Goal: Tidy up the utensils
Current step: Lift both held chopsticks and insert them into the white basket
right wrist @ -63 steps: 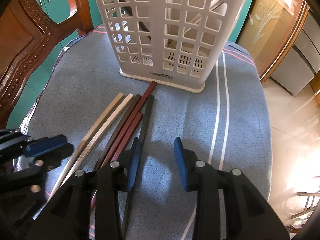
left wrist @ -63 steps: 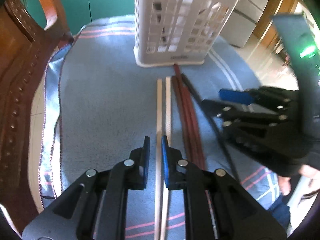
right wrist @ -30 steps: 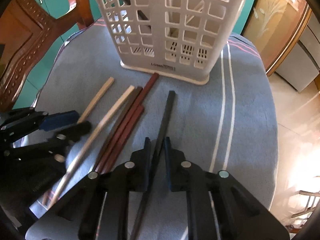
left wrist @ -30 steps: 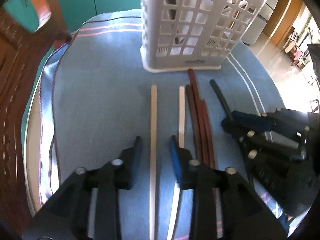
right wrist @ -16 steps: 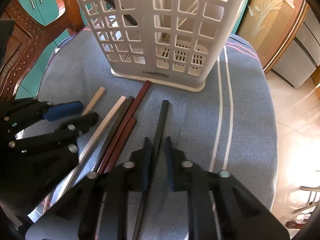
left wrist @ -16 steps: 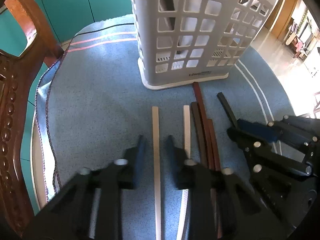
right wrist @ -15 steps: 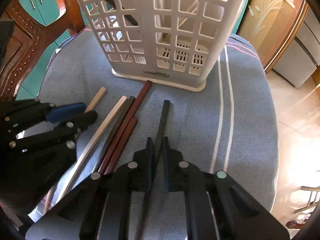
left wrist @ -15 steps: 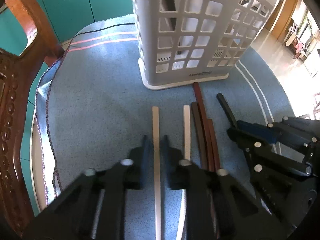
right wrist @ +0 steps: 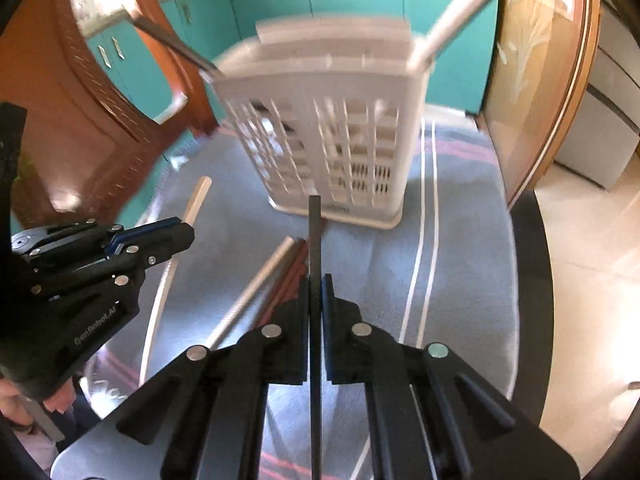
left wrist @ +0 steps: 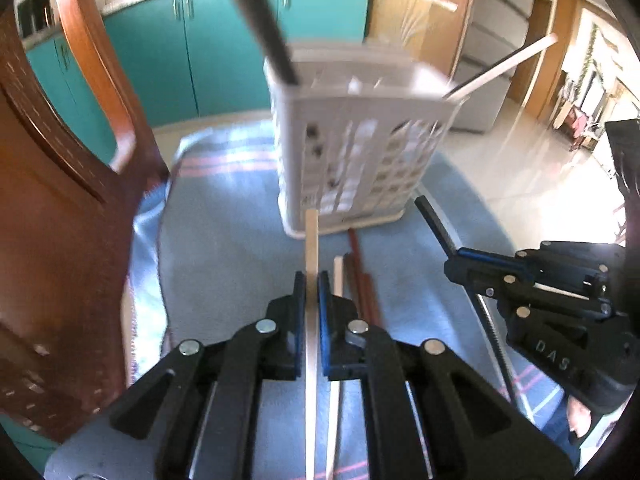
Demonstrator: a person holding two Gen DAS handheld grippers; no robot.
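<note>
My left tongs (left wrist: 311,280) pinch a pale stick (left wrist: 311,240); my right tongs (right wrist: 316,282) pinch a black stick (right wrist: 315,232), both pointing toward the basket (right wrist: 360,128).

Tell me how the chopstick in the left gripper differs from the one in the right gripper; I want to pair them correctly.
The left gripper is shut on a pale beige chopstick; the right gripper is shut on a black chopstick. The beige one looks slightly broader, the black one slimmer. Both are clamped between shut jaws, pointing toward the white basket and lifted off the blue cloth.
</note>
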